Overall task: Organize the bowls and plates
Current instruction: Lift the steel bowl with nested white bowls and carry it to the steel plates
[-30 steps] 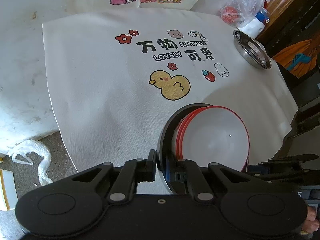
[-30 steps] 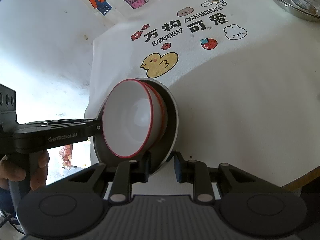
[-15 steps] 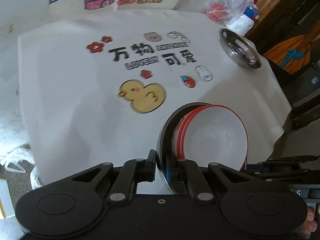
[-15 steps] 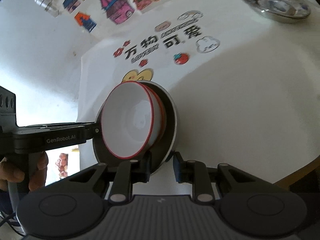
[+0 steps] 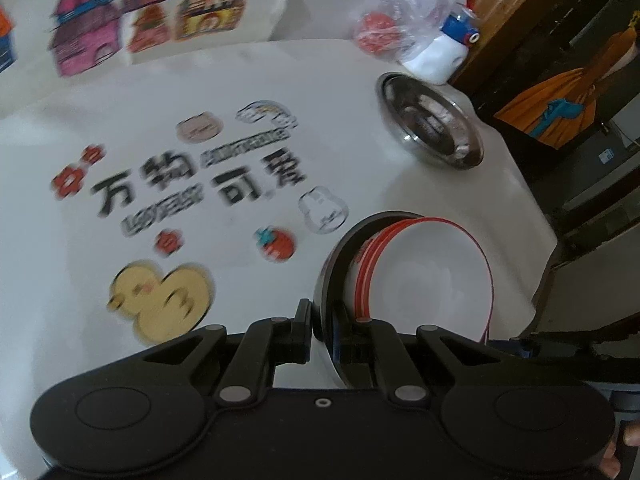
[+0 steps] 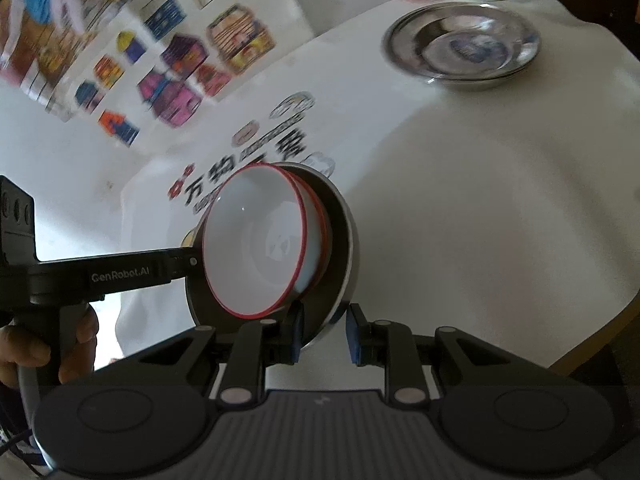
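A: Why do both grippers hold the same stack?

B: It looks heavy and awkward for one. The left gripper (image 5: 322,334) has its fingers (image 5: 302,332) clamped on the near rim of the steel plate (image 5: 326,280), and the right gripper (image 6: 324,334) grips the opposite edge of that plate (image 6: 344,240). In the right wrist view its fingers (image 6: 294,336) sit on either side of the rim with some gap showing on one side, so whether they truly pinch it cannot be told.

A: And the bowls?

B: White bowls with red rims (image 5: 432,272) are nested inside the plate, at least two by the red lines. The whole stack is held above the table (image 5: 460,200), tilted, so the bowls lean into the plate rather than slide off. Two grips on opposite edges probably steady that tilt.

A: Where would it go?

B: Likely toward the other steel plates (image 6: 464,46) lying stacked at the far edge of the table, well apart from the carried one. That is a guess from the task.

A: Any writing?

B: The left gripper's arm (image 6: 120,276), held by a hand (image 6: 44,344), reads "GenRobot.AI". The table mat (image 5: 200,184) carries Chinese characters, blurred, with the word "LOVELY" barely legible, beside a duck (image 5: 160,300), a strawberry and flowers. A panda mark shows faintly in the top bowl (image 6: 260,240).
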The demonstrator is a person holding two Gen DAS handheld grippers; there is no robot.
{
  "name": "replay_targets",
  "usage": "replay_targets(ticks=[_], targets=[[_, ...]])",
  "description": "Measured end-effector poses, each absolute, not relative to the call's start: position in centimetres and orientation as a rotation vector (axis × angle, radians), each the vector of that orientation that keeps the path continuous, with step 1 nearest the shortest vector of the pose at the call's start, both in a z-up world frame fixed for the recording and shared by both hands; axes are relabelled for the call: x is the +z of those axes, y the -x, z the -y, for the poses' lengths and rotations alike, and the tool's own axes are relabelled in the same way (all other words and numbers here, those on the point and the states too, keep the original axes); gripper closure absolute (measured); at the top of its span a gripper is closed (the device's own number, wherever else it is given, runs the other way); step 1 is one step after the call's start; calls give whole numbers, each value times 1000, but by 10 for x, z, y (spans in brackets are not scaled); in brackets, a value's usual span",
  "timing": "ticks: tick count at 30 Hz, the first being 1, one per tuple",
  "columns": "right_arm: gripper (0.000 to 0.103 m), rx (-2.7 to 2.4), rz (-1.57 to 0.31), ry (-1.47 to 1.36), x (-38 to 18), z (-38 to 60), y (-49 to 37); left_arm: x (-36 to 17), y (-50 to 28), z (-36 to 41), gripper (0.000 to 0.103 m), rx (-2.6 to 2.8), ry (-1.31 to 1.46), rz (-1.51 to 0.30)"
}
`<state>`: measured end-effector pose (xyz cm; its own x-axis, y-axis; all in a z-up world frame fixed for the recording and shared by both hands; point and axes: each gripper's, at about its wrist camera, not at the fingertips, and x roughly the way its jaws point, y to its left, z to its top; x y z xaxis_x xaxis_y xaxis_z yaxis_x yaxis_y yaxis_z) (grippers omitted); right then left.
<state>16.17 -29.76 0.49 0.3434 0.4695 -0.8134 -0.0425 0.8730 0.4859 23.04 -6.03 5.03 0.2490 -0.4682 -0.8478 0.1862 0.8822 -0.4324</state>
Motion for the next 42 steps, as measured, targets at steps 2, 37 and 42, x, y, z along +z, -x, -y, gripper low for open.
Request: replay_targets(ticks=[2,37,42], targets=[[77,335,-1173,-430,3,309,-169,50,-240,71,95,-462,260,-1239],[78,171,-1023,-455,32,422,-309,59,-399,211,96,-525,229,-1109],[79,153,-1029,-466,23,427,-326,45,-415,218,96,-517,239,-1130]])
